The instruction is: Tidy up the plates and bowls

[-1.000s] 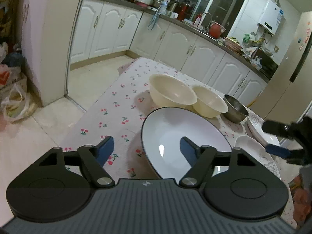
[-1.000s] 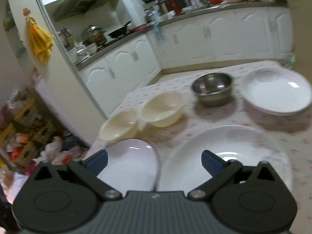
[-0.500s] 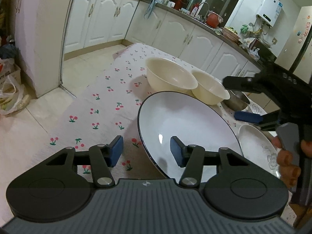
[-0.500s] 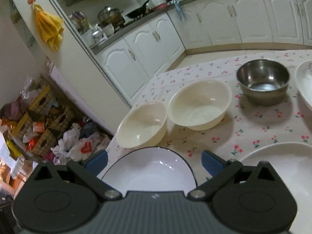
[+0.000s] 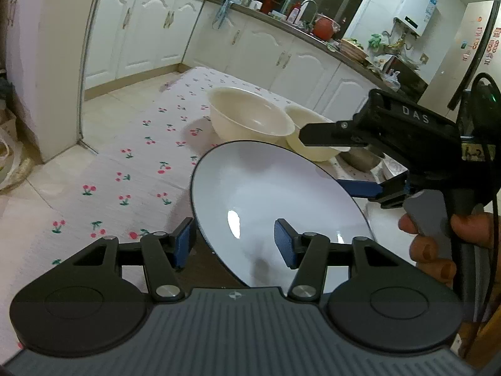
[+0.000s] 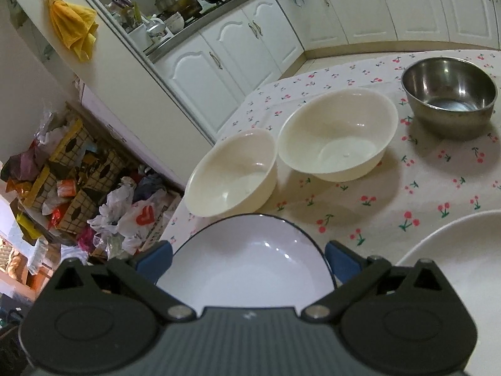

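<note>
Fingers of the left gripper [image 5: 235, 244] filled the foot of the left wrist view, its jaws half spread after just closing in. The near rim of the black-rimmed white plate [image 5: 275, 194] ran between the blue pads [image 5: 186, 244]: one pad sat just outside the rim, the other over the plate's inside, and neither plainly pressed on it. The plate lay on the cherry-print tablecloth [image 5: 125, 172], its near edge casting a dark shadow. Beyond it stood the first cream bowl [image 5: 250, 122] with the second cream bowl [image 5: 313, 153] touching or just beside it. From the right, the right gripper [image 5: 322, 159] reached in, gripped by a hand [image 5: 438, 244], one finger above the plate's far rim and one below.

Seen from the right wrist, the right gripper [image 6: 247, 263] had its jaws spread wide, having just opened further, with the black-rimmed white plate [image 6: 250, 272] between the pads and no clamp on it. Past it on the cherry-print tablecloth [image 6: 391, 206] stood the first cream bowl [image 6: 231, 178], the second cream bowl [image 6: 338, 134] just beside it, and a steel bowl [image 6: 449, 100] a little apart. A plain white plate [image 6: 463, 266] lay at the right edge.
</note>
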`<state>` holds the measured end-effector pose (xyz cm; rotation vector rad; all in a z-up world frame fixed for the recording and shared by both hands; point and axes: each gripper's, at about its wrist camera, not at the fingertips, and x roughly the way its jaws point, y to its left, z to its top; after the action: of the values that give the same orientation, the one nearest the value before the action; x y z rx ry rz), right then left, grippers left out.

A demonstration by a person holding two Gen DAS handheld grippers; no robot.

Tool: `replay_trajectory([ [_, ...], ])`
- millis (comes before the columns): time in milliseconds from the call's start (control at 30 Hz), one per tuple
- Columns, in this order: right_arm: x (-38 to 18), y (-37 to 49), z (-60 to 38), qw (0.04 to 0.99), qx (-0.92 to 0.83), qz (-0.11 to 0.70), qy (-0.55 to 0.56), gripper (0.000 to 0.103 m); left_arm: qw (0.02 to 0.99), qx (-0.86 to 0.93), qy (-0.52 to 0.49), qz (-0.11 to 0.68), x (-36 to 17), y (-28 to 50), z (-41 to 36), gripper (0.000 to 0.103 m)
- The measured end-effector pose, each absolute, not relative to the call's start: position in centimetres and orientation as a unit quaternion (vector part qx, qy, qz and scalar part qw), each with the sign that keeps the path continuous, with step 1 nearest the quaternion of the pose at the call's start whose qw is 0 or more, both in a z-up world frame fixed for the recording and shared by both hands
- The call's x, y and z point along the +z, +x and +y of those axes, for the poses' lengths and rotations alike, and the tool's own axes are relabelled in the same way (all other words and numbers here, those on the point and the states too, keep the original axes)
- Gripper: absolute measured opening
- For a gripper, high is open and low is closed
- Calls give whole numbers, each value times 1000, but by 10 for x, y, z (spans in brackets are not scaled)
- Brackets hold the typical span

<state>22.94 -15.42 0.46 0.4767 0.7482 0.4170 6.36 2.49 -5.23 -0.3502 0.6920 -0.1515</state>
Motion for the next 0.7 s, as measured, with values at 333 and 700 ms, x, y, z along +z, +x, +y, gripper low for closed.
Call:
replay_trajectory([
  [333, 4, 226, -152, 873, 190, 361, 268, 103, 924, -60, -162, 341, -52, 61, 31, 73],
  [700, 5, 211, -136, 862, 205, 361, 290, 103, 927, -22, -152, 342, -49, 52, 42, 74],
])
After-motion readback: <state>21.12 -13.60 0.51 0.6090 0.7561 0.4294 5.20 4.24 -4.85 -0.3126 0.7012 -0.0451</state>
